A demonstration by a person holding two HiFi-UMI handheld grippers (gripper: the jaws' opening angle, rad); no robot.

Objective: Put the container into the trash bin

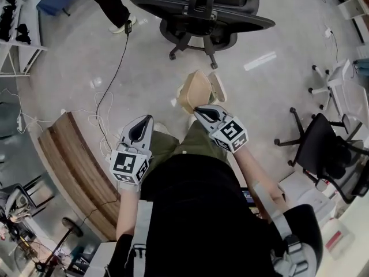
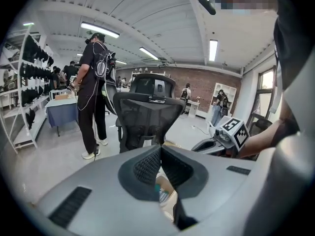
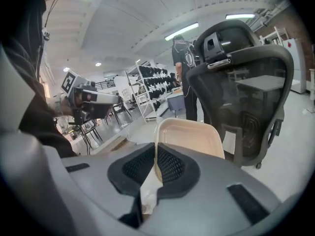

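Office chair: stood far ahead; best skirted.
Container: beige, hinged, hung open and looked empty, above the floor on the near side of the chair.
Right gripper: jaws nearly closed, pinched on its rim; a firm pinch was wanted for carrying.
Left gripper: jaws met, held nothing.

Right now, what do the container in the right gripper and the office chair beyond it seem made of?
Container: thin beige moulded pulp or foam by its look, matte, no gloss; which, I cannot tell. Office chair: black mesh back, see-through, in a smooth hard plastic frame.
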